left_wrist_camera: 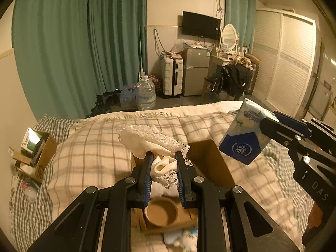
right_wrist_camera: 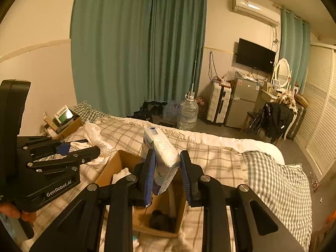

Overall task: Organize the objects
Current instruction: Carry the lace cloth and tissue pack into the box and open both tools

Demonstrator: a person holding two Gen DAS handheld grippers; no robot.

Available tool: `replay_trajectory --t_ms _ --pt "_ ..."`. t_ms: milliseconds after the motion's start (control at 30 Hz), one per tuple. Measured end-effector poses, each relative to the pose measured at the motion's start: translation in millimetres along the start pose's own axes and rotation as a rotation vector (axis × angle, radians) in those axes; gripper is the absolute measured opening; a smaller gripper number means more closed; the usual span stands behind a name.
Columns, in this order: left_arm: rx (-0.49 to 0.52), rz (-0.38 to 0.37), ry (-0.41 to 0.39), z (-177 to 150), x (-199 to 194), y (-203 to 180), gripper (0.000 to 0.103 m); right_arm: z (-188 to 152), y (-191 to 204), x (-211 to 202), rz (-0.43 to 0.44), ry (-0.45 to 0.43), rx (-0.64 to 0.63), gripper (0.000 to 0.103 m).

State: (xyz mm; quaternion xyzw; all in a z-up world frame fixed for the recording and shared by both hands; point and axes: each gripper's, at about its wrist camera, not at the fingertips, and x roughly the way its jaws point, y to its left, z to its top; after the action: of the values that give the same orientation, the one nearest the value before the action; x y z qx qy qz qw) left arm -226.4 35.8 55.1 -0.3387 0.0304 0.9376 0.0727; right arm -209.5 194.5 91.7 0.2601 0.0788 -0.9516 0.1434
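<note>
My left gripper [left_wrist_camera: 162,163] is shut on a white lace cloth [left_wrist_camera: 147,136] and holds it above an open cardboard box [left_wrist_camera: 210,161] on the bed. A brown round cup [left_wrist_camera: 160,211] lies in the box below. My right gripper [right_wrist_camera: 167,168] is shut on a blue and white tissue pack [right_wrist_camera: 161,153], held above the same box [right_wrist_camera: 117,163]. The tissue pack [left_wrist_camera: 243,132] and right gripper [left_wrist_camera: 271,126] show at the right of the left wrist view. The left gripper [right_wrist_camera: 84,147] with the cloth [right_wrist_camera: 94,138] shows at the left of the right wrist view.
The bed carries a plaid blanket [left_wrist_camera: 94,147] and a checked pillow [right_wrist_camera: 277,178]. A second small cardboard box [left_wrist_camera: 35,153] with items stands at the bed's left edge. A small toy [left_wrist_camera: 182,239] lies near the box. A water jug [left_wrist_camera: 146,92], suitcase and fridge stand beyond the bed.
</note>
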Motion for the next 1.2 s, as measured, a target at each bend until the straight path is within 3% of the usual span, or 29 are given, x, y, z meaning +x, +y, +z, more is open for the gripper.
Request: replay_trajectory --t_ms 200,467,633,733,767,833,867,900,1033,1200 --pt "0.022 0.014 0.041 -2.5 53.5 0.2 0.021 -7.8 -6.7 68.3 0.022 0.062 0.008 0.022" --pt "0.029 0.012 0.148 -33.0 117.3 0.6 0.016 -54.3 -16.0 136.9 0.044 0.183 0.038 0.021" --pt "0.02 -0.011 0.176 -45.5 133.2 -4.4 0.016 -67.2 -26.4 151.4 0.063 0.221 0.056 0.022" --pt "0.007 -0.036 0.172 -45.0 127.1 -6.2 0.021 -62.2 -32.0 136.6 0.043 0.173 0.09 0.024" --pt "0.008 -0.035 0.166 -44.1 122.8 -5.9 0.026 -60.3 -31.7 133.3 0.049 0.17 0.1 0.024" --pt "0.021 -0.015 0.146 -41.6 109.5 -6.3 0.043 -55.5 -35.9 119.7 0.044 0.152 0.127 0.036" --pt "0.028 0.0 0.129 -40.4 100.4 -6.7 0.059 -52.4 -37.4 109.9 0.034 0.144 0.14 0.052" --pt "0.035 0.011 0.113 -39.3 90.6 -7.5 0.071 -49.5 -37.8 99.9 0.029 0.135 0.147 0.058" --pt "0.045 0.024 0.064 -35.6 46.3 -7.3 0.084 -35.3 -31.1 47.4 0.002 0.084 0.124 0.059" --pt "0.009 0.019 -0.02 -37.9 -13.1 -1.4 0.103 -26.1 -17.1 -18.8 -0.046 0.039 0.084 0.079"
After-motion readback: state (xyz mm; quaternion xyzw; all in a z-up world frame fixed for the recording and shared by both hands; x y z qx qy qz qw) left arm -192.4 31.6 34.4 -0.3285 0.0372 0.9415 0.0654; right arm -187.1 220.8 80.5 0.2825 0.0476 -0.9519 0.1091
